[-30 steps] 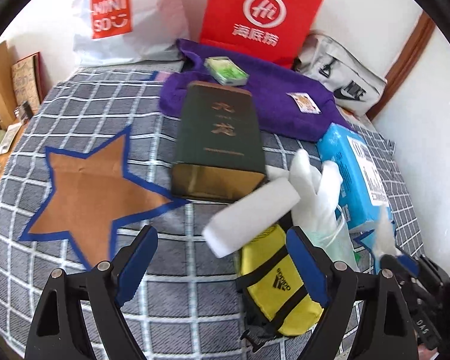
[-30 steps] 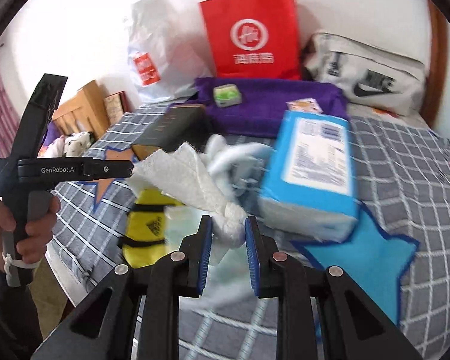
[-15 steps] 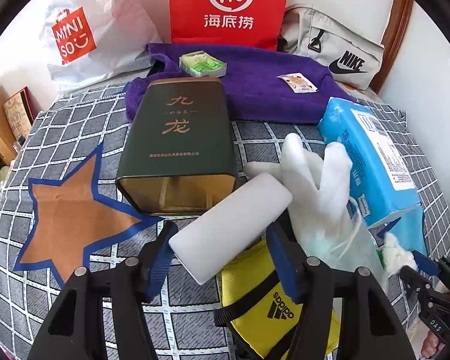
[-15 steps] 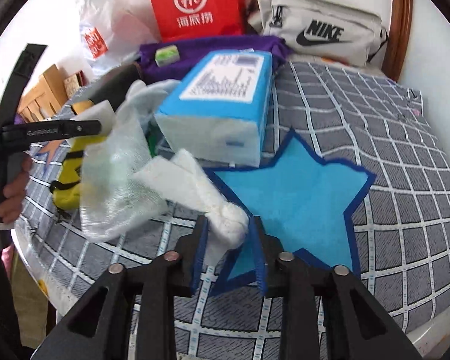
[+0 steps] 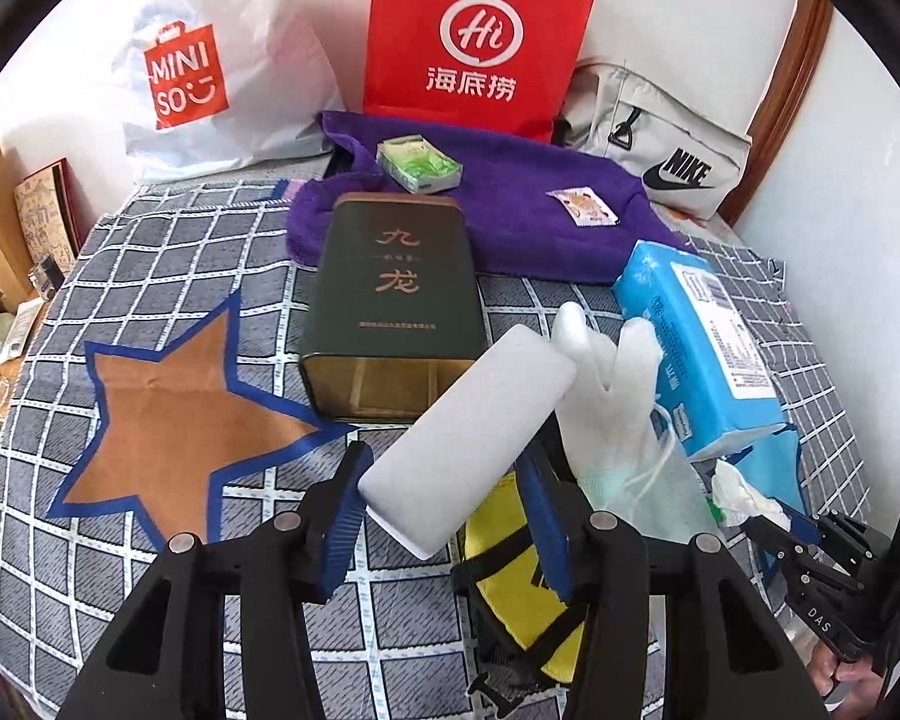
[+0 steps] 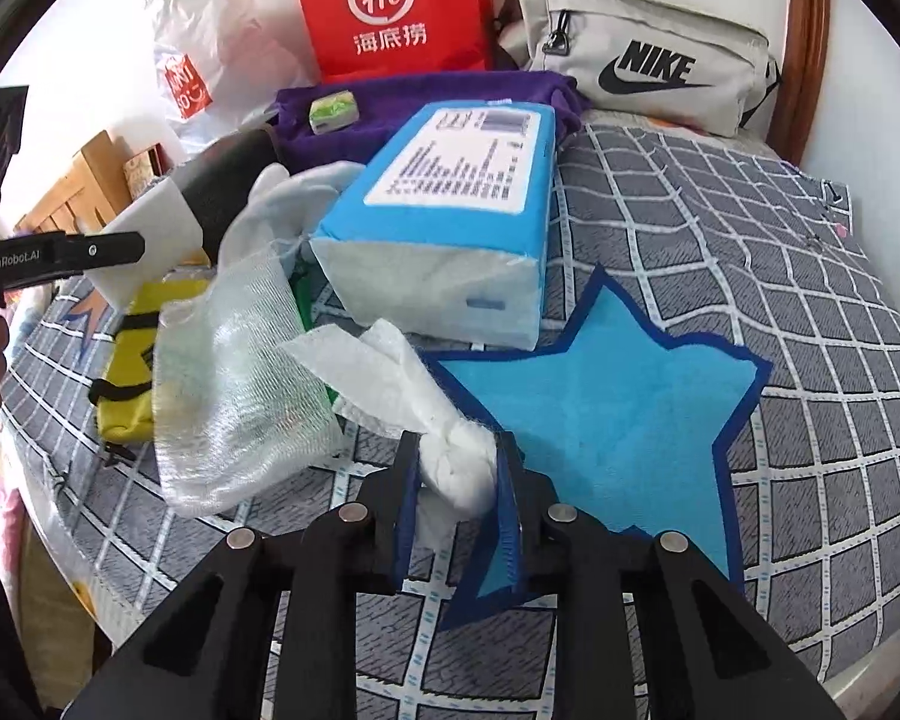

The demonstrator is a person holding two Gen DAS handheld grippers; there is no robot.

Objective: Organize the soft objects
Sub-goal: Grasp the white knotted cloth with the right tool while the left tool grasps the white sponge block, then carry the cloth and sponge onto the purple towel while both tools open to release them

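Observation:
My left gripper [image 5: 444,516] is shut on a white sponge block [image 5: 468,438], which sticks out up and right above the dark green tin [image 5: 396,306]. The sponge also shows in the right wrist view [image 6: 150,240]. My right gripper [image 6: 459,492] is shut on a crumpled white paper towel [image 6: 402,384], held over the left points of the blue felt star [image 6: 606,420]. That towel also shows in the left wrist view [image 5: 744,492]. A white glove [image 5: 612,396] and a yellow pouch [image 5: 510,552] lie by the blue tissue pack [image 6: 450,222].
An orange felt star [image 5: 174,420] lies on the checked cloth at the left. A purple towel [image 5: 510,210] with a green packet [image 5: 420,162] lies at the back, with a red bag [image 5: 480,42], a white Miniso bag [image 5: 210,66] and a grey Nike bag [image 6: 648,54] behind.
My left gripper has closed in on the sponge block and grips it. My right gripper has stayed shut on the paper towel and carried it right, over the blue star's edge.

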